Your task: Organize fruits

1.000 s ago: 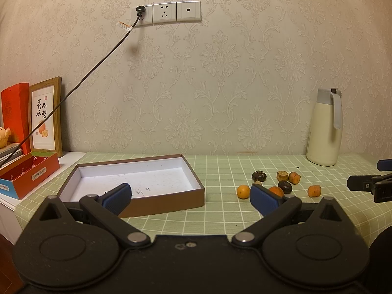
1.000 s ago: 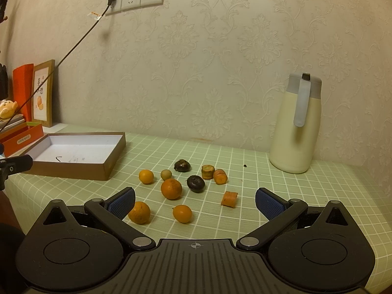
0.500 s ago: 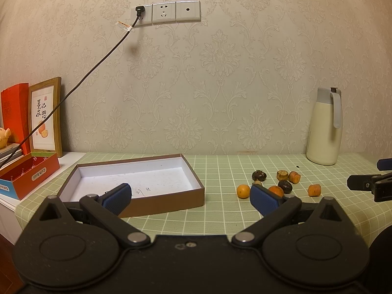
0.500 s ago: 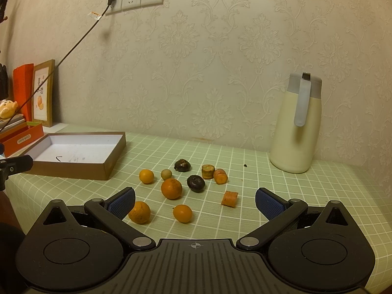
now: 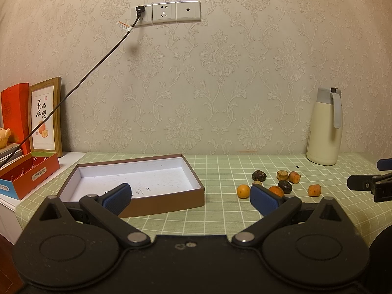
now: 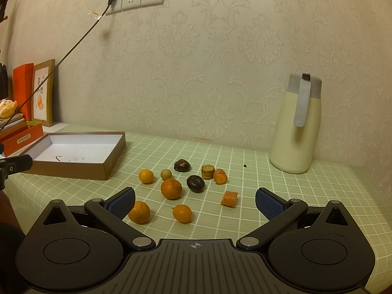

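Observation:
Several small fruits lie loose on the green checked tablecloth: oranges, a kumquat, dark round fruits and cut carrot-like pieces. They also show in the left wrist view. An empty brown box with a white inside stands to their left; it also shows in the right wrist view. My right gripper is open and empty, just in front of the fruits. My left gripper is open and empty, in front of the box's right corner.
A cream thermos jug stands at the back right by the wall. A framed picture, a red box and a cable from the wall socket are at the left. The table's front edge is near both grippers.

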Action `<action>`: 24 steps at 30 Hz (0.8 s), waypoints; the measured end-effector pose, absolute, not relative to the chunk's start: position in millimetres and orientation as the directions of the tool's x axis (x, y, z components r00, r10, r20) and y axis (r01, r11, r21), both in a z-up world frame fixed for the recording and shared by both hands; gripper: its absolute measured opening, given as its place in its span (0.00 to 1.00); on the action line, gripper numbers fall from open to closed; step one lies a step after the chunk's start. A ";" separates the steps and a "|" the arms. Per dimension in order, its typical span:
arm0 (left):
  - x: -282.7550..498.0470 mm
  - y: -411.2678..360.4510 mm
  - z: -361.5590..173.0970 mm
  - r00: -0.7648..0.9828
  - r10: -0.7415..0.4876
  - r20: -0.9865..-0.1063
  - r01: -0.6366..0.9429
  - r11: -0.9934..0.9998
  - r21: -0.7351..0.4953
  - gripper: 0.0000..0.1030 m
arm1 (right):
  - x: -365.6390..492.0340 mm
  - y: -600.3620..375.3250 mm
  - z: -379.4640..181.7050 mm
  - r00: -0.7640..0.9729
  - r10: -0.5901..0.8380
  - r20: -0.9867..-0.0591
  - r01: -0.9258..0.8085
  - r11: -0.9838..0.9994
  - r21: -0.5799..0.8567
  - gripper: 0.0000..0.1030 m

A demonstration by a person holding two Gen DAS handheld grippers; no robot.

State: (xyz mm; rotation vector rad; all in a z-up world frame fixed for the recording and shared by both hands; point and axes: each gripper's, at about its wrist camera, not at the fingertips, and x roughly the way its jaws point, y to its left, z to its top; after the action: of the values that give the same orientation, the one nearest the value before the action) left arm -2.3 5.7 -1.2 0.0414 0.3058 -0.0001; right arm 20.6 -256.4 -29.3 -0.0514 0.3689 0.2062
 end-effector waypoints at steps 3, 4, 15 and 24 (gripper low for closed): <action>-1.7 5.4 -2.5 0.953 0.006 -0.302 0.008 0.999 0.044 0.94 | 20.7 -256.4 -29.9 0.912 0.192 -0.363 -0.210 0.978 -0.009 1.00; -1.3 5.4 -2.6 0.953 0.005 -0.303 0.009 0.999 0.043 0.94 | 20.7 -256.8 -30.1 0.912 0.193 -0.363 -0.210 0.978 -0.006 1.00; 10.6 -6.0 -2.6 0.942 -0.010 -0.337 0.038 0.996 0.078 0.94 | 22.5 -253.8 -26.8 0.900 0.214 -0.379 -0.247 0.968 -0.041 1.00; 42.2 -58.4 -24.9 0.920 -0.110 -0.377 0.157 0.983 0.095 0.71 | 53.3 -254.7 -34.0 0.890 0.224 -0.396 -0.271 0.960 -0.066 0.93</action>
State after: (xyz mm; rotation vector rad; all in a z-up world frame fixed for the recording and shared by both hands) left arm 42.2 -58.4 -24.9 0.1240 0.3799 -0.1377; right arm 53.3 -254.7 -34.0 -0.1205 0.3961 0.2580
